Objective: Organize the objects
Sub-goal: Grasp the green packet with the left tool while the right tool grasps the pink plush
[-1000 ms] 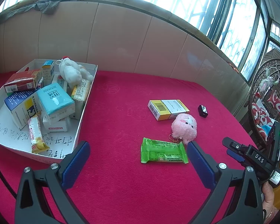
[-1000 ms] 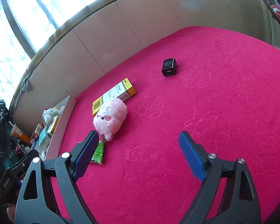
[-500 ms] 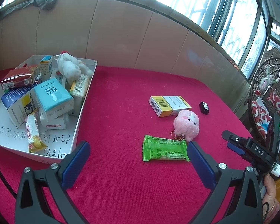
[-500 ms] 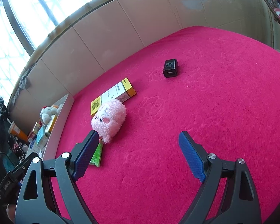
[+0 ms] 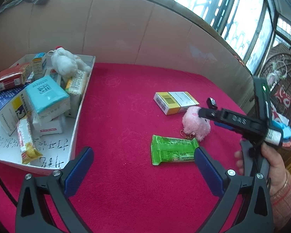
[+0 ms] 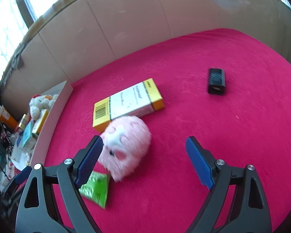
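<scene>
Pickup is the step in hand: the right gripper (image 6: 143, 159), jaws wide and empty, closes on the pink plush (image 6: 126, 147), whose left side sits just beside the left pad. Next it must centre and squeeze. Left gripper (image 5: 143, 170) hovers open, holding nothing. Four things remain on the red counter (image 5: 126, 194): plush, yellow box (image 6: 126, 104) at twelve o'clock of it, green packet (image 5: 172, 152) at seven, black adapter (image 6: 216, 80) at two. One white tray (image 5: 75, 128), already crowded, lies at nine.
</scene>
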### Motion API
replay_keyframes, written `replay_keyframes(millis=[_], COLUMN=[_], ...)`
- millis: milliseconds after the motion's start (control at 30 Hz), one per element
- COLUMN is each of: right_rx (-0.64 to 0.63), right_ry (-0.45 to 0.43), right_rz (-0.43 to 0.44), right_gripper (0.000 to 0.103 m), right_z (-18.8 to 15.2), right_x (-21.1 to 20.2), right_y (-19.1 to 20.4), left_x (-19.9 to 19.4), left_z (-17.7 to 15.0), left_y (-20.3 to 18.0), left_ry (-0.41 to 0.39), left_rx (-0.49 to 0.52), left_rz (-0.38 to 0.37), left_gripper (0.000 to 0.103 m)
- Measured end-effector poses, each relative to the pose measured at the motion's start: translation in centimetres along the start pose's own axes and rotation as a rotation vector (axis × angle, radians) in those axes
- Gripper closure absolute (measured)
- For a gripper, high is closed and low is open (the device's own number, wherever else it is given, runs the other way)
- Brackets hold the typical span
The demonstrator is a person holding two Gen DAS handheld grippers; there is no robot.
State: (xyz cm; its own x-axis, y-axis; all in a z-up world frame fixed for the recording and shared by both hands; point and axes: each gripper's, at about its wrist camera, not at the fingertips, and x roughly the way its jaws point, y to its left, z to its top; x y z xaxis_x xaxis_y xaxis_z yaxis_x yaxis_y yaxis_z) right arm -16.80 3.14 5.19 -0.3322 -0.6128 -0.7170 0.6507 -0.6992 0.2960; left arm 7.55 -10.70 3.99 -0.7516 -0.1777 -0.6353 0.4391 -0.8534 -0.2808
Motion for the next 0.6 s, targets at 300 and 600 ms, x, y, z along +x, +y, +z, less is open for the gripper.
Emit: replay_keyframes(millis=[300,600], right_rx=[-0.164,-0.060], right_ry=[0.069,0.028], right_rz=[-0.067,-0.032], right_gripper=[0.024,0.044], right_z=[-0.3,-1.3], right_x=[3.9,0.0], right_y=[4.4,-0.6], left_x=[2.9,8.1], left_z=[0.5,1.6], left_y=[-4.0,-7.0], left_ry=[0.063,0.168], left_rx=[0.300,0.504], left_rz=[-0.038,-0.176], left_gripper=[0.000,0.000])
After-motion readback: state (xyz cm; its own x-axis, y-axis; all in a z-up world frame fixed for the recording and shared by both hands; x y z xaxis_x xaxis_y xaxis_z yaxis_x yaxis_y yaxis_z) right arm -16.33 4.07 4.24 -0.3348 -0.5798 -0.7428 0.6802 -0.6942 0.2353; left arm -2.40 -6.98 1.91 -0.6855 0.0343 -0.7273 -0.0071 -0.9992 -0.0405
